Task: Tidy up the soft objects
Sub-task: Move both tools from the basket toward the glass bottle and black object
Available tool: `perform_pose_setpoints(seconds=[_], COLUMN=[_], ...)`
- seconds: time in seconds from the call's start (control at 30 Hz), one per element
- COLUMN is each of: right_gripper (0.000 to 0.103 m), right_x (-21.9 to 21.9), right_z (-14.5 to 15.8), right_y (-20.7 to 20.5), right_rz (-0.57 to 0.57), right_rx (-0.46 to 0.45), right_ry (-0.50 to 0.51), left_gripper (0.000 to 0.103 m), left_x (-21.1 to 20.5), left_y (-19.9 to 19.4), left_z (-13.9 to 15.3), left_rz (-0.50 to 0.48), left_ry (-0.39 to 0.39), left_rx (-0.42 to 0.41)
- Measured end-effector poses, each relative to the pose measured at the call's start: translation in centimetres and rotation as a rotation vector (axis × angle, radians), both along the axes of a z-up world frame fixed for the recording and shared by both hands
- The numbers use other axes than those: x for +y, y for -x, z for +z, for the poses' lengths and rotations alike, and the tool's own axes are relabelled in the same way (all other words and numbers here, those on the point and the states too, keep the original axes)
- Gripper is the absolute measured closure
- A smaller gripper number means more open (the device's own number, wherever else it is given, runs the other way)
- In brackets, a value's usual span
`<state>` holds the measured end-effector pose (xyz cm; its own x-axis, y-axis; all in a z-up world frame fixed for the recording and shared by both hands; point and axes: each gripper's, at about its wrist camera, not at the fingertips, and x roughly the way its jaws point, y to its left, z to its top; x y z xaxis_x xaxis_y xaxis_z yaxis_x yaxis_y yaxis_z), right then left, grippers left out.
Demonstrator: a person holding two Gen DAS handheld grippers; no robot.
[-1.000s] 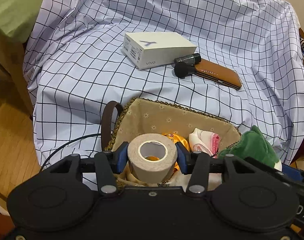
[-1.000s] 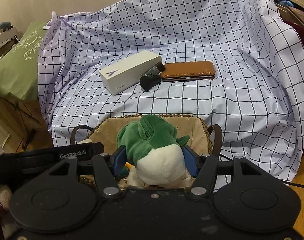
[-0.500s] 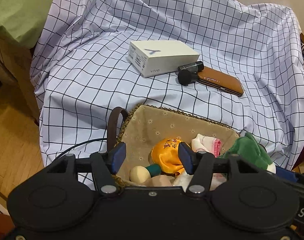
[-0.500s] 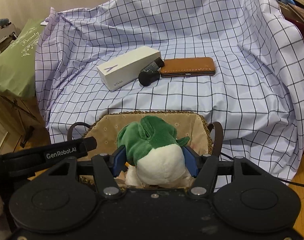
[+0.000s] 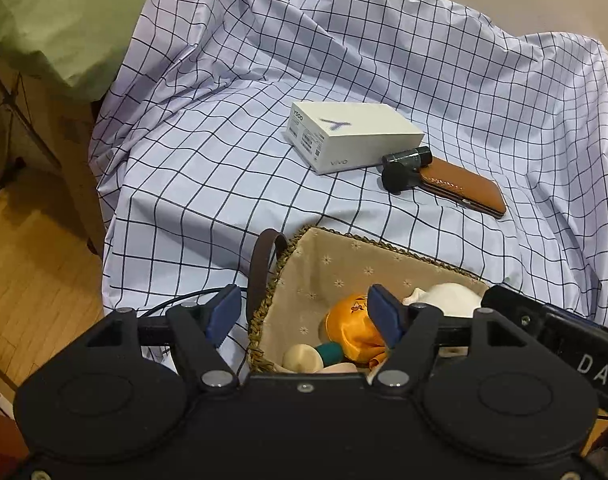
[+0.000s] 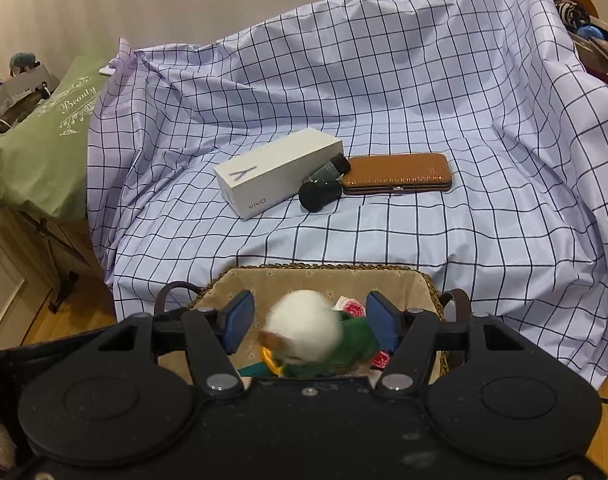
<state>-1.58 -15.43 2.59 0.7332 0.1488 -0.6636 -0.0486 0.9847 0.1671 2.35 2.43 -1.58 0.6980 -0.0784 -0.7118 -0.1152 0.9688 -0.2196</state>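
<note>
Over the basket (image 6: 426,286), both grippers, left (image 5: 304,312) and right (image 6: 310,322), stand released; the plush toy (image 6: 324,336) drops free, so lift straight up clear.

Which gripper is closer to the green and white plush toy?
Right. The right gripper has the plush toy between its open fingers, above the basket; the left gripper, jaws opening, is off beside it.
</note>
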Motion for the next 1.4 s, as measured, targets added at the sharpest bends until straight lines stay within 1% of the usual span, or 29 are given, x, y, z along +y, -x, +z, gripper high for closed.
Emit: perform_pose_setpoints(seconds=[0.4,0.73,1.13,1.2,1.23,1.4], right_gripper=[0.041,0.041,0.040,0.040,0.040,0.039], right_x=[-1.1,-1.1,-1.5,-1.5,-1.5,-1.7], right_z=[-0.6,-0.9,-1.5,-1.6,-1.7,-1.9], right_y=[0.1,0.0,-0.2,-0.3,-0.3,-0.4], right_rz=[-0.065,-0.074,-0.105,-0.108,-0.111,-0.121], right_rx=[0.047,0.069,0.115,0.124,0.129,0.143], right_ry=[-0.004,0.005,0.026,0.030,0.030,0.033], left_gripper=[0.038,0.037,0.036,0.032,0.028,0.027], left_x=[-0.4,-0.9,-1.5,-1.7,-1.8,-2.2], left_y=[0.0,0.0,-0.1,-0.2,-0.2,-0.1], left_z=[-0.1,-0.2,-0.4,-0.5,-0.5,-0.4], left_rz=[-0.025,-0.053,-0.074,-0.083,-0.087,-0.099], left_ry=[-0.009,-0.025,-0.047,-0.053,-0.056,-0.083], left_rx=[0.011,0.018,0.033,0.037,0.037,0.031])
